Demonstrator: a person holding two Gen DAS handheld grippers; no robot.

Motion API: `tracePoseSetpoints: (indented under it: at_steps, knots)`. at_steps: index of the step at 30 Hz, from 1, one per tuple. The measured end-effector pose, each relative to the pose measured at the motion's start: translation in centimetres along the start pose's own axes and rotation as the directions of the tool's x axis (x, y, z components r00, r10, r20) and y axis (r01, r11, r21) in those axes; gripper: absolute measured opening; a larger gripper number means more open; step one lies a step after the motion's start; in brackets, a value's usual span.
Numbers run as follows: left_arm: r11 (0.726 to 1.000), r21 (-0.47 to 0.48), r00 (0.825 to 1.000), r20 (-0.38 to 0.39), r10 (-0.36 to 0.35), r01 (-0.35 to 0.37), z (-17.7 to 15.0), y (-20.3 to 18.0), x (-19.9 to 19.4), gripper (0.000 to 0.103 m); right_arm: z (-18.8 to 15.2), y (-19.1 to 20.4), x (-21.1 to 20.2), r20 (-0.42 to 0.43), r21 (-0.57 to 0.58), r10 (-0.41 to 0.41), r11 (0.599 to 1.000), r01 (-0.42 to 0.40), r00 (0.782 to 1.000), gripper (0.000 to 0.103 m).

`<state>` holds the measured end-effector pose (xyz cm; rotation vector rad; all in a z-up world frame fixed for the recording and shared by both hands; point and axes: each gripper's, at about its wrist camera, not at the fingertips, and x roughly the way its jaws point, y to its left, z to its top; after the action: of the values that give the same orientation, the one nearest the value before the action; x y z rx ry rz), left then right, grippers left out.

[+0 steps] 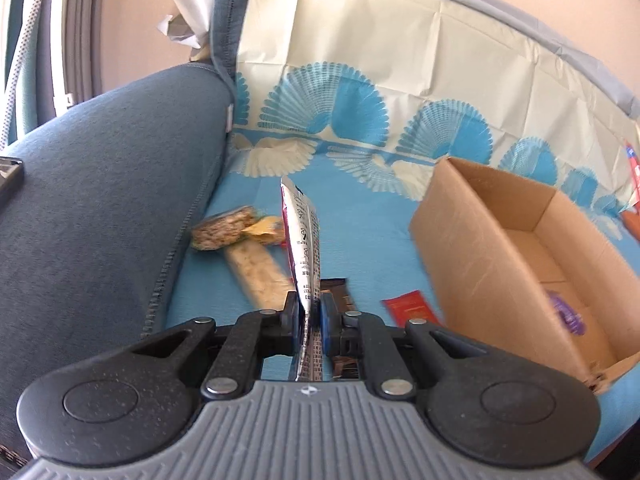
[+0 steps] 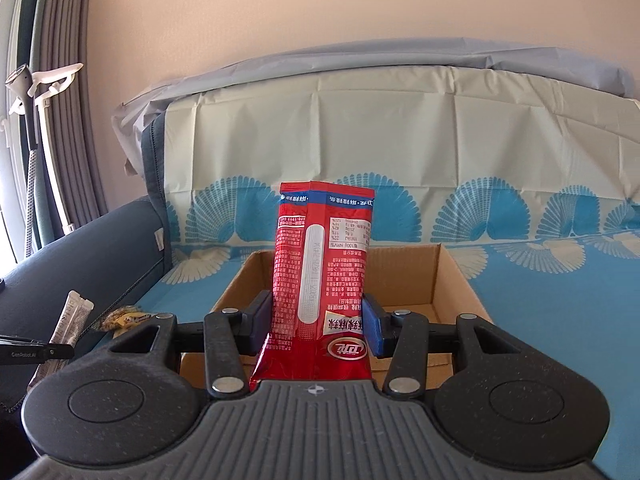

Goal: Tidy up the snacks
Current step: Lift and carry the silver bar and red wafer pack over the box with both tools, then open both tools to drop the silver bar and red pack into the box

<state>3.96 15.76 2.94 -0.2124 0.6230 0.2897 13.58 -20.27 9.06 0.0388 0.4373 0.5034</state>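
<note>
Clamping red packet (image 2: 320, 280) upright in right fingers (image 2: 316, 320), just before cardboard box (image 2: 460, 280); left fingers (image 1: 309, 312) pinching silver sachet (image 1: 304, 240), left of box.

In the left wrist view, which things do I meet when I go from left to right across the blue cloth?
Sofa arm → grain bar → silver packet held in the left tool → small red packet → cardboard box.

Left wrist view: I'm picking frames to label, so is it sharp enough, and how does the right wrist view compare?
Left wrist view: fisheye bends the sofa back; the cardboard box and the red packet beside it are motion-smeared, while the silver packet in the tongs stays readable. Right wrist view: sharper, even daylight, print on the red snack bag legible.
</note>
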Motion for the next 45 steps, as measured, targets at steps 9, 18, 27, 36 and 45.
tracePoseSetpoints:
  at_steps: [9, 18, 27, 36, 45]
  knots:
    - [0.985, 0.015, 0.981, 0.089, -0.175, 0.174, 4.1, -8.3, -2.3, 0.01, 0.1, -2.1, 0.5, -0.014, 0.085, -0.063, 0.994, 0.064, 0.998, 0.049]
    - [0.949, 0.069, 0.944, 0.095, -0.315, 0.309, 6.1, -16.5, -2.6, 0.01, 0.1, -2.8, 1.0, -0.001, 0.096, -0.131, 0.987, 0.131, 0.991, 0.049]
    - [0.937, 0.111, 0.936, 0.083, -0.341, 0.331, 7.1, -22.1, -2.3, 0.017, 0.0, -3.1, 1.2, 0.001, 0.112, -0.176, 0.978, 0.175, 0.984, 0.057]
    - [0.945, 0.163, 0.943, 0.131, -0.304, 0.282, 4.5, -20.3, -2.8, 0.06, -0.3, -3.4, 1.3, 0.0, 0.115, -0.205, 0.972, 0.203, 0.979, 0.072]
    - [0.964, 0.231, 0.982, 0.107, -0.156, 0.128, 2.2, -12.7, -2.4, 0.089, -0.5, -2.3, 1.5, 0.0, 0.069, -0.199, 0.978, 0.198, 0.98, 0.072]
